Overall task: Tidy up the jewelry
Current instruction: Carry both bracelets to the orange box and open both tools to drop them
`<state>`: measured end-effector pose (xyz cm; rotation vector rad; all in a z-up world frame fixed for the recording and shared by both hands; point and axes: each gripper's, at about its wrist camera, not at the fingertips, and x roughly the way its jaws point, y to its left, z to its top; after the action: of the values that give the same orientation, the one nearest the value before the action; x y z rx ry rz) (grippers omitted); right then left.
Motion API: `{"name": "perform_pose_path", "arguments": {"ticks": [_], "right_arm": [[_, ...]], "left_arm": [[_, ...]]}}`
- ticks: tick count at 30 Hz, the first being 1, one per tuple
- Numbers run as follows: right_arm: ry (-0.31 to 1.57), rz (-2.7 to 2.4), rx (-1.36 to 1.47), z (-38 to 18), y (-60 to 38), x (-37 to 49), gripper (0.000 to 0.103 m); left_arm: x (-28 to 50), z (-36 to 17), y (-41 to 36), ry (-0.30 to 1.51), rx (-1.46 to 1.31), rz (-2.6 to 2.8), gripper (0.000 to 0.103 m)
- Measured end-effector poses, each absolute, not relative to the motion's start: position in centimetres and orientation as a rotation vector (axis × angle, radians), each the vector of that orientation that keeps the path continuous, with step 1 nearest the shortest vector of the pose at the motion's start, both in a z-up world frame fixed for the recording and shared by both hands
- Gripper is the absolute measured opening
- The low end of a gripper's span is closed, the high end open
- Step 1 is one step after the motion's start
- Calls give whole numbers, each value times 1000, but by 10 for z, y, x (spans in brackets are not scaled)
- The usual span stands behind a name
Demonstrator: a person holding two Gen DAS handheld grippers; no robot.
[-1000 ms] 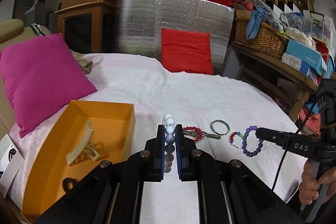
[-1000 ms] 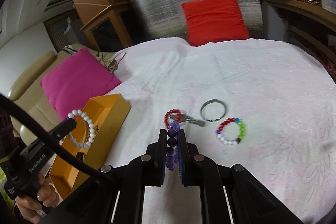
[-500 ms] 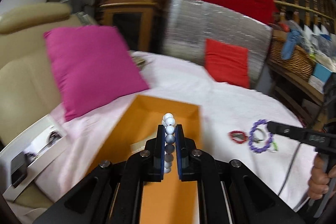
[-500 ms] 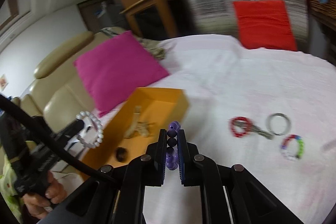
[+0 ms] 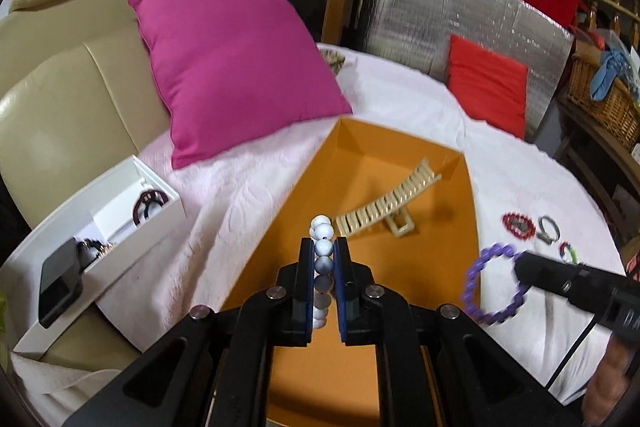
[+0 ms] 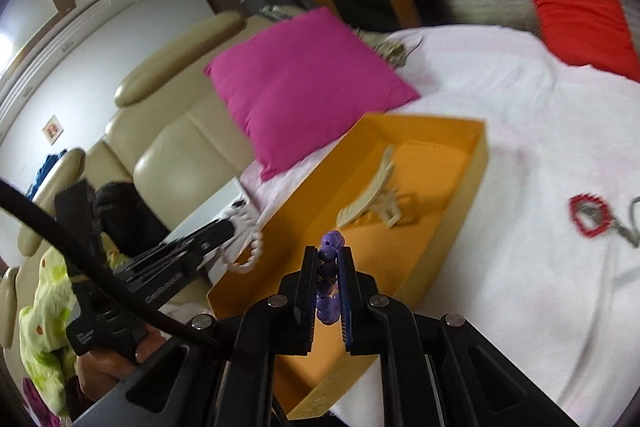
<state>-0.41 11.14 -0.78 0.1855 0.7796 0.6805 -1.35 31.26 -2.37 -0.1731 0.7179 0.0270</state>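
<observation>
Stock: hair clip (image 5: pixel 384 207) already in orange tray (image 5: pixel 466 187); my L gripper (image 5: pixel 324 263) clamped on white bead bracelet (image 5: pixel 322 227), R gripper (image 6: pixel 329 269) clamped on purple bracelet (image 6: pixel 330 243), both over tray, undropped; red bracelet (image 6: pixel 590 215), ring (image 5: pixel 546 227), multicolour bracelet (image 5: pixel 568 251) left on bedspread (image 6: pixel 520 107).

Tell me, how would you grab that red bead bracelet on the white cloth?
Take the red bead bracelet by one side of its bead ring, coming straight down from above. It lies flat on the white cloth, so one finger goes inside the loop and one outside. I'd pick the side away from the silver ring, which sits right beside it, maybe joined; the pictures are too small to tell.
</observation>
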Motion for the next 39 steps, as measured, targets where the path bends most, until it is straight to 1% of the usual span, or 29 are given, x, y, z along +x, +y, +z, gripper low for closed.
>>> {"name": "perform_pose_path", "arguments": {"ticks": [8, 20, 23, 25, 26, 27, 28, 29, 30, 31, 34, 39], "right_arm": [[855, 719, 150, -43, 131, -9, 11], [891, 738, 93, -66, 143, -21, 11], [904, 733, 79, -72, 144, -21, 12], [908, 725, 79, -75, 142, -21, 14], [910, 728, 82, -75, 141, -21, 15], [909, 733, 92, -75, 138, -21, 19], [905, 731, 98, -74, 136, -21, 24], [901, 733, 111, -73, 133, -21, 27], [898, 742, 130, -72, 128, -21, 32], [892, 748, 147, -70, 124, -21, 34], [854, 729, 171, -61, 107, -22, 34], [811, 670, 211, -50, 62, -19, 34]], "left_arm": [[-8, -36, 305, 776, -147, 16, 9], [7, -66, 291, 913, -53, 46, 10], [9, -69, 292, 927, -47, 65, 11], [9, -69, 293, 926, -41, 85, 15], [10, -69, 293, 924, -38, 91, 20], [10, -68, 293, 921, -43, 93, 25], [10, -67, 294, 913, -53, 95, 37], [10, -64, 294, 896, -60, 99, 46], [10, -62, 293, 883, -59, 106, 48], [9, -58, 292, 862, -55, 115, 50], [10, -46, 286, 800, -48, 134, 51], [13, -23, 262, 692, -49, 126, 56]]}}
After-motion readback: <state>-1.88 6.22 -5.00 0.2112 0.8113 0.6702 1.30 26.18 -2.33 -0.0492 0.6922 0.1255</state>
